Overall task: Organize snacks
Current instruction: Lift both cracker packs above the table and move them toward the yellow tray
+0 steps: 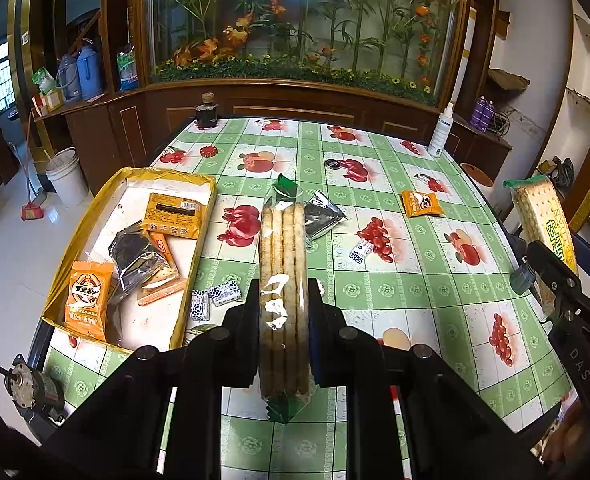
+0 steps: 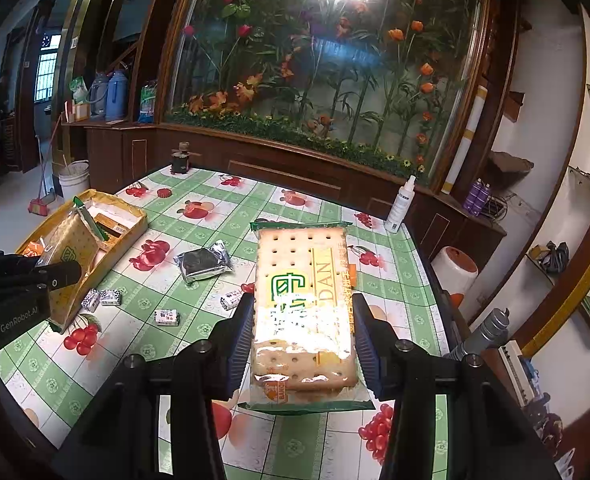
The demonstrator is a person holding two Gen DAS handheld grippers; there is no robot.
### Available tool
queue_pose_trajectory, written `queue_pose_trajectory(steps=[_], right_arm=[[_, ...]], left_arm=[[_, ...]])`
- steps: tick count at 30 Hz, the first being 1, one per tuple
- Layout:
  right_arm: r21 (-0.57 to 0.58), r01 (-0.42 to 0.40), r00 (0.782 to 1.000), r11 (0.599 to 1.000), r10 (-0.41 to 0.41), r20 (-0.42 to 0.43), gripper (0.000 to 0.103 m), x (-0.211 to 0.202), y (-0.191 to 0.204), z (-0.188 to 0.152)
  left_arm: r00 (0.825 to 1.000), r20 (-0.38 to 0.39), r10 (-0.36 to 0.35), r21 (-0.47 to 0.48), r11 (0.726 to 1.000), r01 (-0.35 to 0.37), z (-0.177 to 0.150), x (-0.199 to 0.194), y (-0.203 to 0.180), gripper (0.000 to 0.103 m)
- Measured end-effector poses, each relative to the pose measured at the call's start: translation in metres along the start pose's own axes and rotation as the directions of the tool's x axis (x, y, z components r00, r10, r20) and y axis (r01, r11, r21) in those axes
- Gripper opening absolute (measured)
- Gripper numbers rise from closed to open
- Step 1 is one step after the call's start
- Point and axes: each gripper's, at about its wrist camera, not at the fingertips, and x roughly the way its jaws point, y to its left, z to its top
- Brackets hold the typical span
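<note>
I have a cracker pack in each hand and both are off the table point(image 1: 435, 288), so I judge this the carry step, between pick-up and drop into the yellow tray point(image 1: 199, 240). My left gripper point(image 1: 285, 300) pinches a clear-wrapped cracker pack point(image 1: 283, 240) edge-on, jaws pressed against its two flat faces, the pack pointing away from me above the tablecloth just right of the tray. My right gripper point(image 2: 303, 320) clamps the broad soda cracker pack point(image 2: 305, 300) by its long sides, face up, over the near right part of the table.

The tray already holds an orange snack bag point(image 1: 87, 300), a dark foil packet point(image 1: 135, 256), a brown flat pack point(image 1: 175, 212) and a cracker sleeve point(image 1: 163, 276). Left loose on the cloth are another foil packet point(image 1: 323, 216), a small orange packet point(image 1: 421, 203) and several little wrapped candies point(image 1: 225, 293).

The next move, as I read it, calls for swinging the left pack over the tray's near wall and laying it flat on the bare far part before easing the jaws apart. From the right wrist view the left pack looks to be right at the tray's edge, though the fisheye makes it hard to say whether it is above the rim or just beside it. The right pack should follow once the left is clear, so the two do not collide.
</note>
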Motion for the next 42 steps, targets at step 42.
queue_pose_trajectory(steps=[42], right_arm=[[-0.084, -0.244, 0.97, 0.966, 0.241, -0.04, 0.048, 0.044, 0.081, 0.03]], left_arm=[[0.996, -0.008, 0.088, -0.146, 0.985, -0.088, 0.005, 0.018, 0.087, 0.016]])
